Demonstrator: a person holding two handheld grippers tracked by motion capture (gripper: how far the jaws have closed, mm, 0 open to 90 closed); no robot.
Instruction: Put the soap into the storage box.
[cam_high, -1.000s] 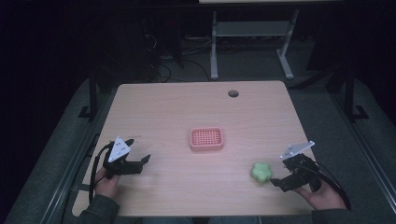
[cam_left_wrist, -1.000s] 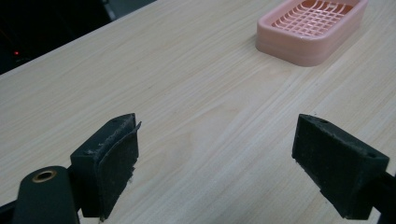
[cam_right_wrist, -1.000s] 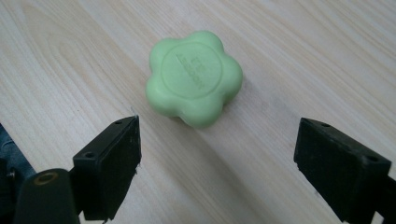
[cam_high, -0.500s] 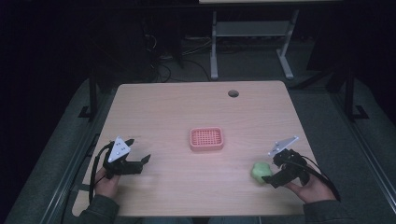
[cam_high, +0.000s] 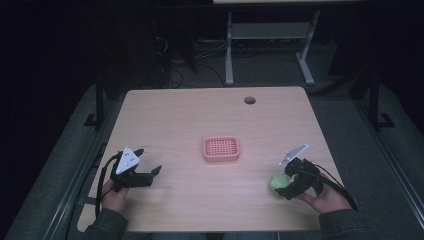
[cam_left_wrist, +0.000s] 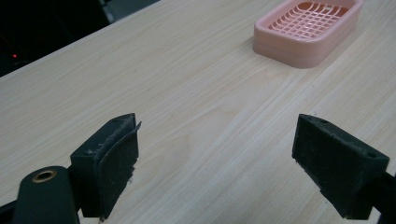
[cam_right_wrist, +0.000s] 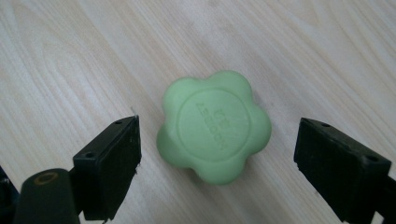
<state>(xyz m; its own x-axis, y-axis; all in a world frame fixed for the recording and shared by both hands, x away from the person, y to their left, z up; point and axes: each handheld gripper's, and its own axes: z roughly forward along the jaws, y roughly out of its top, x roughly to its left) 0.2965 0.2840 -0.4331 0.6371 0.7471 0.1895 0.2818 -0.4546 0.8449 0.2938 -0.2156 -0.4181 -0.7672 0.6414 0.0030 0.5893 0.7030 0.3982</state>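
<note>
At the left of the worktop (cam_high: 180, 115), the left gripper (cam_high: 148, 174) rests low over bare wood, in the same spot it held a second ago. Its jaws stand wide with nothing between them, and in the left gripper view they point toward the pink soap dish (cam_left_wrist: 308, 29) farther up the surface. That dish (cam_high: 221, 149) sits near the middle of the worktop and has not shifted.

The change is all on the right. A second ago the right gripper (cam_high: 284, 184) stood a little apart from the green soap (cam_high: 278, 182), off to its right; since then it has moved in and tilted down, and now it hangs just over the soap. In the right gripper view the flower-shaped soap (cam_right_wrist: 214, 127) lies flat on the wood between the two jaws, which are spread wide with a clear gap on either side, touching nothing.

This reads as the approach being finished and the grasp not yet made. The likely next step is to lower slightly and close on the soap's lobes, then carry it left to the dish. Its rounded, probably slick sides could slip if the jaws close off-centre.
</note>
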